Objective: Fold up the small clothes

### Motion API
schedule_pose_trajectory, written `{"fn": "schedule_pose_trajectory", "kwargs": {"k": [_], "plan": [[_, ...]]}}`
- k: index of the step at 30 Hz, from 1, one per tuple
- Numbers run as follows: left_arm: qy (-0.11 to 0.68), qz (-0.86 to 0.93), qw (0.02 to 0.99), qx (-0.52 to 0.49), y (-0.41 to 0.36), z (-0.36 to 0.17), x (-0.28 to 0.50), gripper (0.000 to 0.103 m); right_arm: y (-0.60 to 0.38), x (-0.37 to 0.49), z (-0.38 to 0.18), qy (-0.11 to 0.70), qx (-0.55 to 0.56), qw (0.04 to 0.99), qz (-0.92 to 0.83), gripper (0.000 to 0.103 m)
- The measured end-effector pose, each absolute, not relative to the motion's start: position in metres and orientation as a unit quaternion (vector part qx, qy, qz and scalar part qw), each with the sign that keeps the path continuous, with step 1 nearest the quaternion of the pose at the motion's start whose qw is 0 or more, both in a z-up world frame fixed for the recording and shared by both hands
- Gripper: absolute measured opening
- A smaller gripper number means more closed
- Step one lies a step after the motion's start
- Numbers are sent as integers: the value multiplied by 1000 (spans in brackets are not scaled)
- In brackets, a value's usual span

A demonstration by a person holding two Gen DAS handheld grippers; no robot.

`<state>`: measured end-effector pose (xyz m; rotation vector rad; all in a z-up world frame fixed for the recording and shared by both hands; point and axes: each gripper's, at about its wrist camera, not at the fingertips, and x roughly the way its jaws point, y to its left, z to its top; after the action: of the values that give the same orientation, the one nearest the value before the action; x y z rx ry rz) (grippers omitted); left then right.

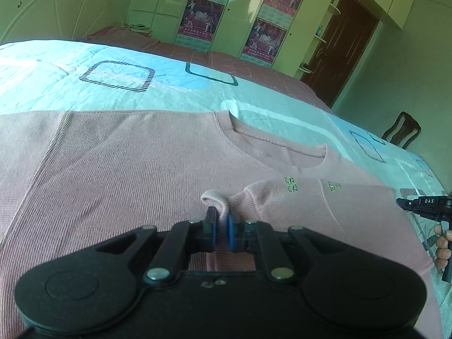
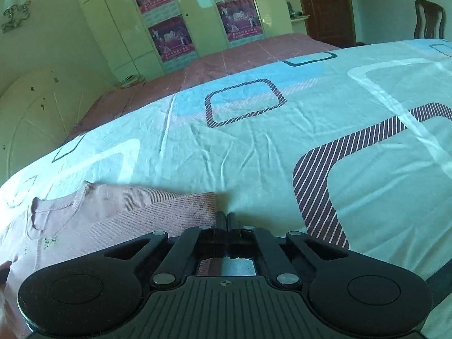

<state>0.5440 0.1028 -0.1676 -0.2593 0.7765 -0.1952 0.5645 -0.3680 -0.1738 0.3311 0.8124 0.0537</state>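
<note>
My pink ribbed top [image 1: 135, 169] lies flat on the bed, spread over the pale blue sheet [image 1: 84, 84] with its rounded-square print. Taking the top's neckline [image 1: 282, 152] as my landmark: to the left of it the body of the garment runs wide and smooth, with a seam line slanting down from the shoulder. Just below the neckline a sleeve is folded in across the chest, partly covering small green lettering [image 1: 291, 183]. Below and left of the neckline, my left tongs [image 1: 221, 226] are clamped on a small raised loop of the pink fabric, the blue pads pinching it from both sides.

Right of the neckline, the folded sleeve ends near the garment's side edge, and beyond that my right tongs [image 1: 418, 203] show in the left wrist view, with fingers of my right hand [image 1: 443, 243] around the handle.

In the right wrist view, my right tongs [image 2: 227, 219] are drawn together with nothing between them, sitting just beside the top's [image 2: 127, 212] right shoulder corner, over bare sheet; I cannot tell whether they touch the cloth. Above and right of the neckline [image 2: 56, 212] the sheet [image 2: 282, 155] lies open and lightly creased, with plenty of free room out to the bed's far edge, where a pink blanket [image 2: 226, 59] lies.
</note>
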Motion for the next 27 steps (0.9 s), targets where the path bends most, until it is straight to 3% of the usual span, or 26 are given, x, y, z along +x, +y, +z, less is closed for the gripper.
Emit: {"fn": "schedule_pose_trajectory", "kwargs": {"k": [4,6,7,8,10,12,13,14,16,27], "plan": [[338,-49,936,-79,95,-144,529,44,-360,546,-153,365,132,921,36,0],[329,-79,938,-72,77,-136,528,44,-338,541,-148,360,95,925,75,0],[332,-103,936,-62,62,-135,531,44,-323,542,-149,364,75,923,94,6],[336,-122,933,-38,45,-135,534,45,-309,545,-152,367,57,922,112,28],[343,-147,927,24,7,-140,543,47,-285,547,-156,357,21,924,135,57],[343,-143,927,53,-7,-147,550,48,-275,553,-161,355,-17,927,119,56],[347,-132,927,50,-5,-151,555,48,-282,561,-165,365,-13,926,94,49],[353,-120,927,43,2,-154,560,48,-298,571,-172,382,14,922,66,32],[362,-112,925,15,22,-163,567,42,-330,585,-180,399,67,913,52,21],[337,-132,932,11,18,-144,548,47,-321,566,-152,412,31,907,83,21]]}}
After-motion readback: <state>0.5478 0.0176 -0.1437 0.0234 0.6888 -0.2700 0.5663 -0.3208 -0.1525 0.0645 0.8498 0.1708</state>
